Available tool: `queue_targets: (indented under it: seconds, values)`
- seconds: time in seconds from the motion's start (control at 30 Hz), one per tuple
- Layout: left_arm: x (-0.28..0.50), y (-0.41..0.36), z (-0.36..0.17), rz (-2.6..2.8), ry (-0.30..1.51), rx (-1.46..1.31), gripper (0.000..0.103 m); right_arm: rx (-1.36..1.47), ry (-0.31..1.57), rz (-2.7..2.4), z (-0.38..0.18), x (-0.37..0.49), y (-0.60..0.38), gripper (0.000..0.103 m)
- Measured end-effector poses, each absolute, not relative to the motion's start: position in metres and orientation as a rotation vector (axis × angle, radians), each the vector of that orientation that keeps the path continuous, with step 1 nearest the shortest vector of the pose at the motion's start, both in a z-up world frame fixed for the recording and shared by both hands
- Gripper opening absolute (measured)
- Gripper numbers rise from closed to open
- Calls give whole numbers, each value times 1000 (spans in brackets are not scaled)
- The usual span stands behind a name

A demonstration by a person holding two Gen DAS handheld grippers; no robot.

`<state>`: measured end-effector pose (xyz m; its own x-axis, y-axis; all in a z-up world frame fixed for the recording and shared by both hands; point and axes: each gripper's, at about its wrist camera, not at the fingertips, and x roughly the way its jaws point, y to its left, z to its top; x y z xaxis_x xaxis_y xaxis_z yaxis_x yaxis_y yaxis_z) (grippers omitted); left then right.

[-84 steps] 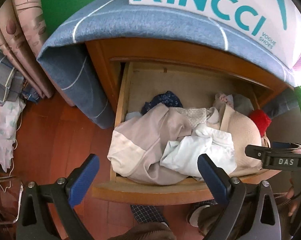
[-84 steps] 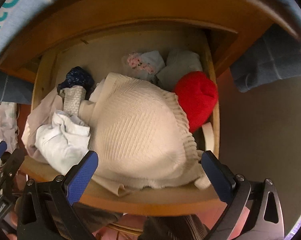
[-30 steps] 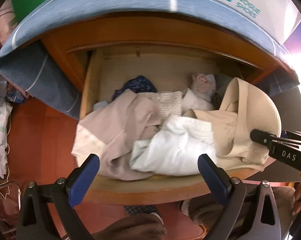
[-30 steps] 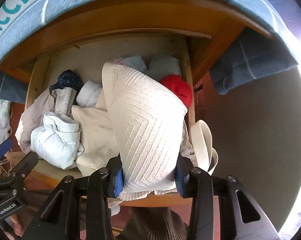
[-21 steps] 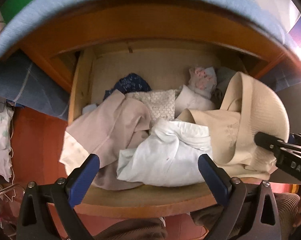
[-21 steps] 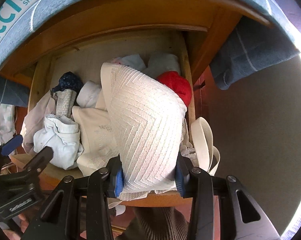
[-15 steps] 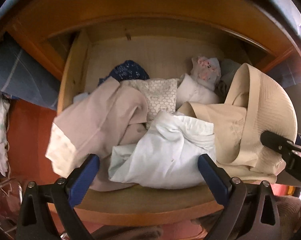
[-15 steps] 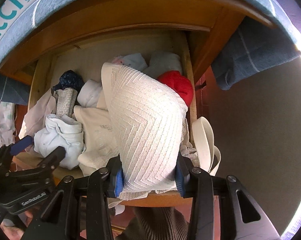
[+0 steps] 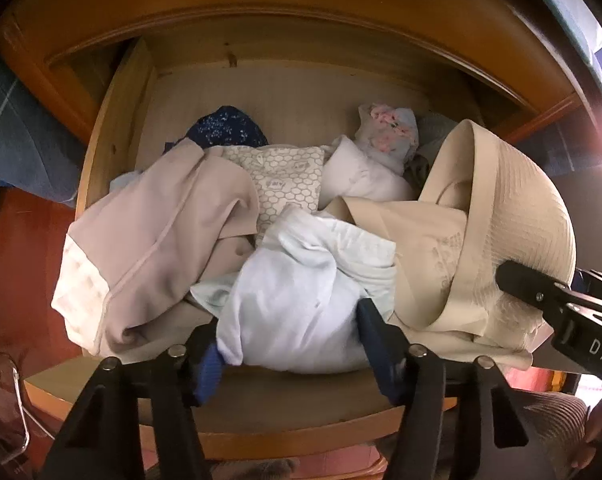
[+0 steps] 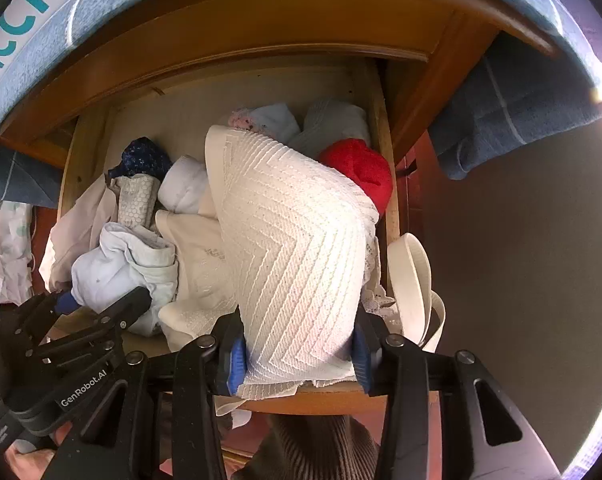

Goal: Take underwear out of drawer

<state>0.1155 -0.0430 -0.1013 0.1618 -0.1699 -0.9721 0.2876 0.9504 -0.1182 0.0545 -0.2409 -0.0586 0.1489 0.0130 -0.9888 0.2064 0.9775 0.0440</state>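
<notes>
The wooden drawer (image 9: 261,420) stands pulled out, full of crumpled clothes. At its front lies a white bundled garment (image 9: 301,280), and my left gripper (image 9: 291,354) points down over it, jaws closing, with both blue pads against the cloth's sides. The right wrist view shows the same white garment (image 10: 117,264) at lower left between the left gripper's (image 10: 101,300) fingers. My right gripper (image 10: 299,354) is shut on a cream chevron-ribbed garment (image 10: 297,248), held raised above the drawer's right side. That cream garment (image 9: 517,208) rises at the right of the left wrist view.
Also in the drawer are a beige garment (image 9: 153,240) hanging over the left front, a honeycomb-print piece (image 9: 289,184), a navy floral piece (image 9: 225,128), a pink-flowered piece (image 9: 389,136) and a red item (image 10: 361,172). A blue cloth (image 10: 513,108) drapes over the cabinet top.
My left gripper came down close over the drawer's front and its wide-open jaws closed in on the white garment. The right gripper kept still, holding the cream garment.
</notes>
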Motion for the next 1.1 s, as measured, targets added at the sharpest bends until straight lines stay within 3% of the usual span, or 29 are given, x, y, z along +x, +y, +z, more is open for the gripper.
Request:
queue_targets:
  seconds: [0.33,1.1]
  values:
    - [104,-40,-87,-335,1331,99,48,191,1412,-135,-60,54,-241,39]
    - [80,-9,-30,-357,1245,57,47,188,1404,-130,-59,52,-241,39]
